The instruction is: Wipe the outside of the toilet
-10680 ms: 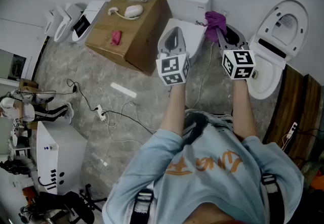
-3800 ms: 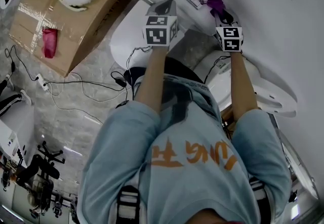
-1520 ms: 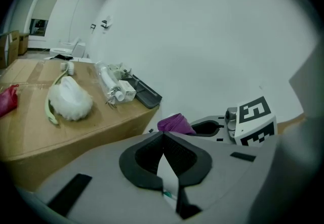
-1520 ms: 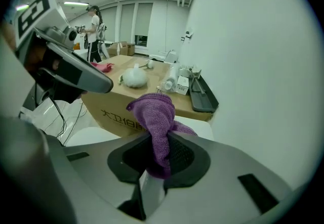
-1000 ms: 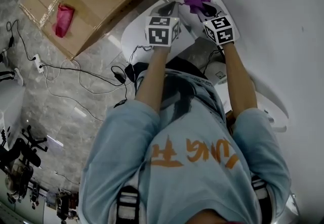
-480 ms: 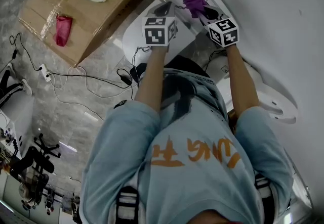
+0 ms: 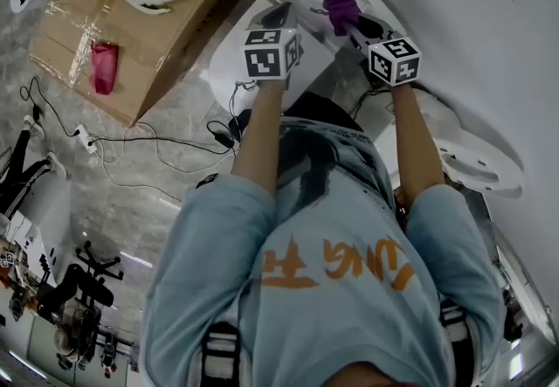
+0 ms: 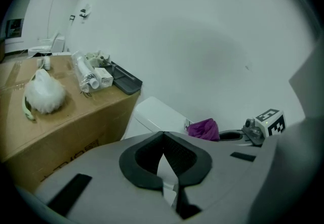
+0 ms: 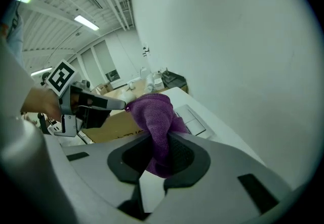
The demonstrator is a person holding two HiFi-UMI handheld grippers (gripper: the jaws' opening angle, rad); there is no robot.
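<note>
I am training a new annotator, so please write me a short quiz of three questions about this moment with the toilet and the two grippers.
1. Multiple choice: what does the right gripper hold? A) a purple cloth B) a sponge C) nothing
2. True or false: the left gripper has its jaws wide apart.
3. Fill in: in the head view, the cardboard box stands to the ____ of the toilet.
Key: 1 A; 2 false, they are shut with nothing between; 3 left.
</note>
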